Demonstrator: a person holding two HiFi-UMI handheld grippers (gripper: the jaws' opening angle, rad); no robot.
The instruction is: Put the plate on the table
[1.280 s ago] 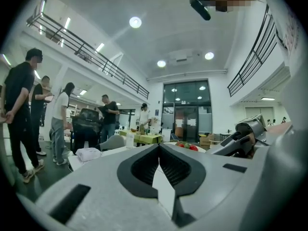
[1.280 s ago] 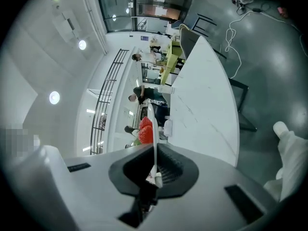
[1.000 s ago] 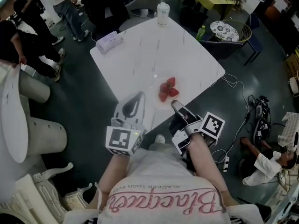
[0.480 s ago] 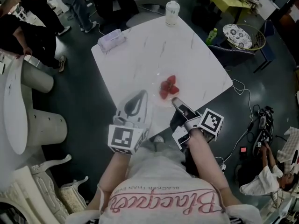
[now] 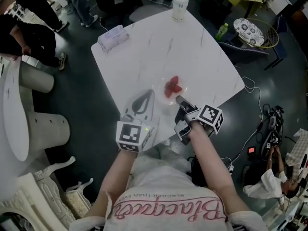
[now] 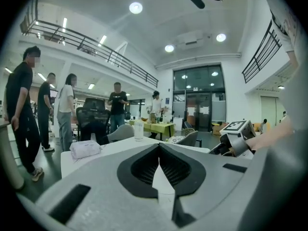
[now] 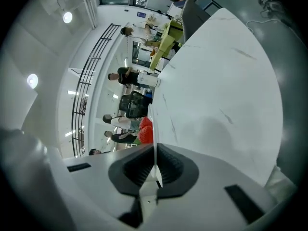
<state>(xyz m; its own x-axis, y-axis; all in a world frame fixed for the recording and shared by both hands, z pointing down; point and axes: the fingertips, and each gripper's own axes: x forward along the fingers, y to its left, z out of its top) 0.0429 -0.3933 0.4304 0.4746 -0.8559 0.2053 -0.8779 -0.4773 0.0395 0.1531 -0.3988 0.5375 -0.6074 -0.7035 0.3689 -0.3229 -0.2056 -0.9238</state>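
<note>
The plate (image 5: 162, 94), carrying strawberries (image 5: 172, 86), is at the near edge of the table (image 5: 192, 47), its rim pinched by the right gripper (image 5: 179, 100). It looks thin, stiff, slick and breakable; a rim hold wants a level hand. The left gripper (image 5: 146, 94) is pressed together on nothing

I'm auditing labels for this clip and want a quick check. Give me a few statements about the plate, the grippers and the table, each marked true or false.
1. The right gripper is shut on the rim of the plate. True.
2. The plate holds strawberries. True.
3. The left gripper grips the tissue pack. False: its jaws are together on nothing, and the pack lies near the table's far left corner.
4. The cup lies tipped over beside the plate. False: it stands upright at the far edge of the table.
</note>
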